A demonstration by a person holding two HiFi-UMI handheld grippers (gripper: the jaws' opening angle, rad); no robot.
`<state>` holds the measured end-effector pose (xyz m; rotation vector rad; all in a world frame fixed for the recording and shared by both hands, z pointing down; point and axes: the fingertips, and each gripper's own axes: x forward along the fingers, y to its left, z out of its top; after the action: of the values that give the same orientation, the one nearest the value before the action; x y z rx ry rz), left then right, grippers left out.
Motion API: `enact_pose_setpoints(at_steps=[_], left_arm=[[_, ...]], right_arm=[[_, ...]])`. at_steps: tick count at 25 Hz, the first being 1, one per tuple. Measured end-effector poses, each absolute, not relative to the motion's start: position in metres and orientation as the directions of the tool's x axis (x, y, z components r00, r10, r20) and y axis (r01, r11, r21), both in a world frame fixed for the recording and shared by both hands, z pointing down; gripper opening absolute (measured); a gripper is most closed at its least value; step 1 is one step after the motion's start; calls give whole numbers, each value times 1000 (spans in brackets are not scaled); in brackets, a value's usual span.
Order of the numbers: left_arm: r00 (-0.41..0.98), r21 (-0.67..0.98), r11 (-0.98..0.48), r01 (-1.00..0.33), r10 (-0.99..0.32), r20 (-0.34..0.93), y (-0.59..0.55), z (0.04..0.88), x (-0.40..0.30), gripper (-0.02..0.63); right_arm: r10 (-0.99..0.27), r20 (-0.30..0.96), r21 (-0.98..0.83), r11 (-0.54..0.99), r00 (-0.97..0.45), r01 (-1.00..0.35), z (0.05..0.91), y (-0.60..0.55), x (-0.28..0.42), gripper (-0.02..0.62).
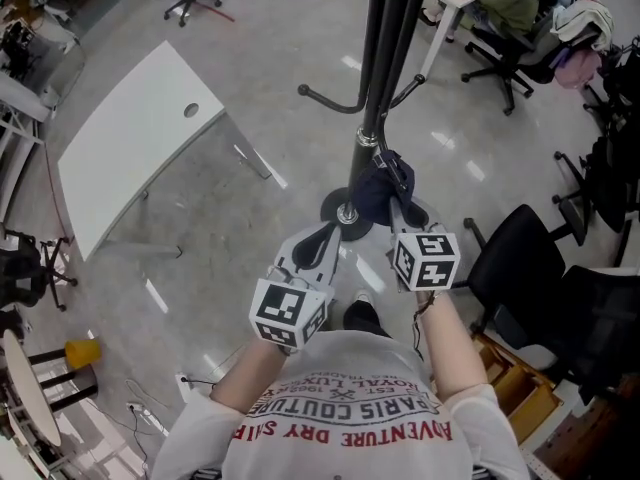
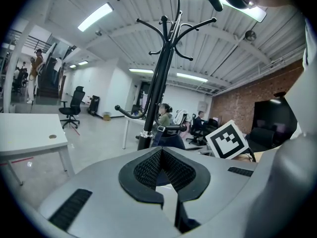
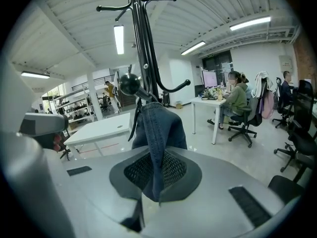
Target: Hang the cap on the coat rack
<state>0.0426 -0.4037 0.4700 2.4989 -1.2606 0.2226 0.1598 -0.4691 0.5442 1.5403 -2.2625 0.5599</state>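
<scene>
Right tool (image 3: 157, 158) is clenched on the cap (image 3: 159, 125), a dark blue denim one. A fold of the cloth is pinched between the two mesh pads, and the rest is bunched up just ahead of the jaws. In the head view this tool sits to the right of the coat rack (image 1: 385, 48), pointing forward and somewhat down. The cap lies right against the black pole, low on it, above the round base (image 1: 330, 206) that stands on the grey floor (image 1: 250, 68).

In the right gripper view a hook (image 3: 130, 83) with a ball end juts out just over the cap. In the left gripper view the cap hangs close under a hook arm, and a strap buckle seems to sit on that arm. Whether the cap already rests on the hook cannot be told from these angles.

Left tool (image 2: 161, 151) is closed with nothing in it: its pad tips meet, and only the rack and the cap show beyond them. It is held beside the right tool, to the left of the pole and apart from the cap. The upper hooks (image 2: 171, 26) fan out from the top of the pole. Black office chairs (image 1: 500, 53) stand on the floor beyond the rack and at the person's right.
</scene>
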Motion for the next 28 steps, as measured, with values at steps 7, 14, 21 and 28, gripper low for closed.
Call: enact_pose_setpoints(at_steps=[7,14,21,28], left_arm=[[584,212,-544,-812,-762,279,-406,467,38,5],[588,213,-548,-809,-754,292,-402,471,40,6],[588,200,-553,-809,-758,282,-403,467,39,6],[560,178,-531,-828,-785,263,-407,455,33,6]], right_arm=[[-785,523,-95,334,-333,-938,574,-480,154,19],[-797,484,-102,359,-361,-928,581,-477,150,20],[-778,481,-141,387,-405,-911,576,-463,152,23],[-823,424,-125,359,-377,-925,540,-449,172,123]])
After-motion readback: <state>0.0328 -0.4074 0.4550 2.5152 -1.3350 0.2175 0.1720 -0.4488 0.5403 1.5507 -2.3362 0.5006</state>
